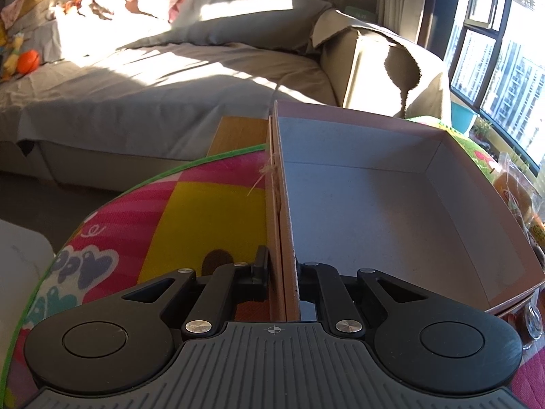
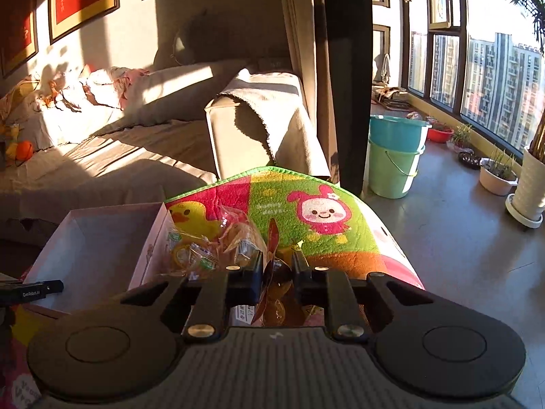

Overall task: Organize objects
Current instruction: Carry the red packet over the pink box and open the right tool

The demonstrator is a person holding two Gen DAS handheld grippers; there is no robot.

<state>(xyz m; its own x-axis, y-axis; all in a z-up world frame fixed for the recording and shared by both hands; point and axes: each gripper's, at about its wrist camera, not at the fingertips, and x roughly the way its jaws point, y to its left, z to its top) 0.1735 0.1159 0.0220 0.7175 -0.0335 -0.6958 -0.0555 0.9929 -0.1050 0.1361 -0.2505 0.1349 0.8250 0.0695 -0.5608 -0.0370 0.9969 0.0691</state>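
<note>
An open cardboard box with a pale grey inside stands on a bright cartoon mat. My left gripper is shut on the box's left wall, one finger outside and one inside. In the right wrist view the same box lies at the left, with several clear-wrapped snacks heaped beside it on the mat. My right gripper is shut on a red and amber snack packet that stands up between its fingers. The tip of the left gripper shows at the box's near edge.
A grey covered sofa with cushions and toys lies behind the mat. Wrapped snacks and a glass sit right of the box. Two stacked buckets and plant pots stand on the floor by the windows.
</note>
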